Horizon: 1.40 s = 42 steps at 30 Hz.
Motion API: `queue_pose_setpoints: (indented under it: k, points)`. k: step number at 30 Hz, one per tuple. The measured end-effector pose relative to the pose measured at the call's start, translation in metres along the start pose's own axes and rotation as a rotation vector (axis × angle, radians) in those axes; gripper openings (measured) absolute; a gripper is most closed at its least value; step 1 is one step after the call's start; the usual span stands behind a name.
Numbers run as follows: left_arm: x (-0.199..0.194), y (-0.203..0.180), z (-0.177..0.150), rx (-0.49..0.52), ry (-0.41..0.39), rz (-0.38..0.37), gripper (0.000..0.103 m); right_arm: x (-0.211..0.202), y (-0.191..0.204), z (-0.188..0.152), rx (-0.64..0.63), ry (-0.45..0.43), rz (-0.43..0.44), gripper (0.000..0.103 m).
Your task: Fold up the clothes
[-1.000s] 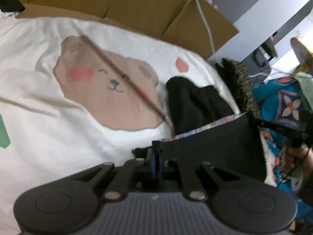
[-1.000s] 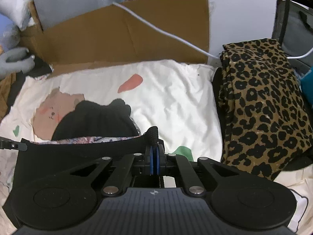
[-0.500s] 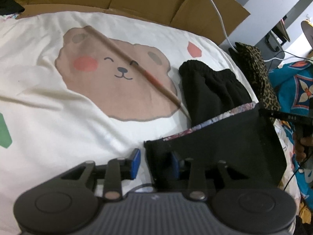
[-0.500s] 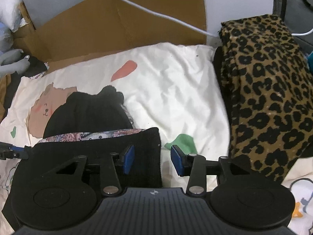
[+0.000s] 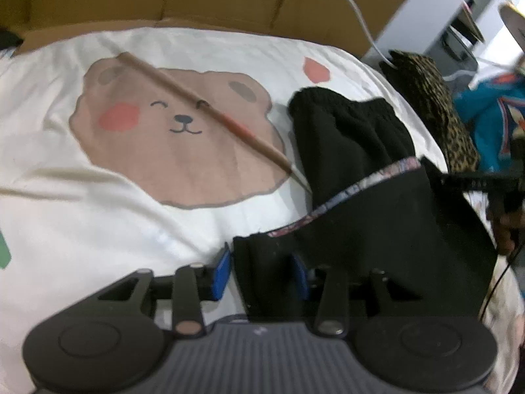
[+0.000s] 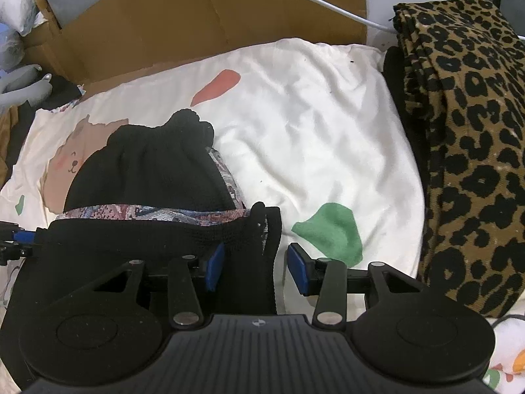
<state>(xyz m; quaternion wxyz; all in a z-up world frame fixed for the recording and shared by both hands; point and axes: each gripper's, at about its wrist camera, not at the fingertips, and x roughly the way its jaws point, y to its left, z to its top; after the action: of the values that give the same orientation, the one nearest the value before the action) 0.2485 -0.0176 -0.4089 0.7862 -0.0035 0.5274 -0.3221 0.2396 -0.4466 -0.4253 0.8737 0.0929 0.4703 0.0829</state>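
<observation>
A black knit garment (image 5: pixel 354 138) with a patterned lining band (image 5: pixel 361 185) lies folded on a white bedsheet with a bear print (image 5: pixel 170 138). My left gripper (image 5: pixel 261 269) straddles the folded layer's left corner; its jaws are closing, and the left pad stands clear of the cloth. In the right wrist view my right gripper (image 6: pixel 256 262) is open around the right corner of the same garment (image 6: pixel 147 164), with a gap at its right pad. Each gripper's tip shows at the other view's edge.
A folded leopard-print cloth (image 6: pixel 466 138) lies along the sheet's right side. Cardboard (image 6: pixel 197 19) with a white cable (image 6: pixel 311 0) across it backs the bed. A thin brown stick (image 5: pixel 203 111) lies across the bear print. A hand (image 5: pixel 505 229) shows at the right.
Both grippers went from shut on the garment's corners to open, and the folded edge settled onto the sheet. The right gripper sank towards the bed.
</observation>
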Motion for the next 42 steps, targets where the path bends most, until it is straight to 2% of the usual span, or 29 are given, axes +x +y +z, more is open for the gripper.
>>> queue_pose_setpoints:
  k: [2,3,4,7,10,20,28,38,42]
  points:
    - [0.0,0.007,0.001,-0.072,0.002,-0.02,0.021,0.002,-0.003,0.002,0.012,0.006,0.015,0.048]
    - [0.0,0.01,0.001,-0.095,0.004,-0.036,0.018,0.001,-0.004,0.003,0.021,0.006,0.029,0.041]
    - [0.0,0.011,0.001,-0.105,0.006,-0.045,0.015,0.0,-0.005,0.003,0.028,0.005,0.048,0.03]
    - [-0.004,0.01,0.001,-0.099,-0.004,-0.048,0.01,-0.008,-0.001,0.003,0.026,-0.014,0.046,0.016]
    - [-0.013,0.01,0.003,-0.096,-0.029,-0.051,0.009,-0.021,0.001,0.004,0.034,-0.053,0.032,0.01]
    - [-0.049,-0.005,0.011,-0.075,-0.125,-0.054,0.008,-0.07,0.0,0.008,0.083,-0.158,0.037,0.009]
    - [-0.072,-0.014,0.037,-0.056,-0.196,-0.064,0.008,-0.096,-0.001,0.015,0.128,-0.226,0.03,0.008]
    - [-0.064,-0.017,0.062,-0.031,-0.211,-0.046,0.008,-0.096,-0.004,0.03,0.146,-0.254,0.006,0.008]
    - [-0.053,-0.02,0.074,0.018,-0.21,-0.045,0.007,-0.093,-0.008,0.032,0.144,-0.253,-0.019,0.008]
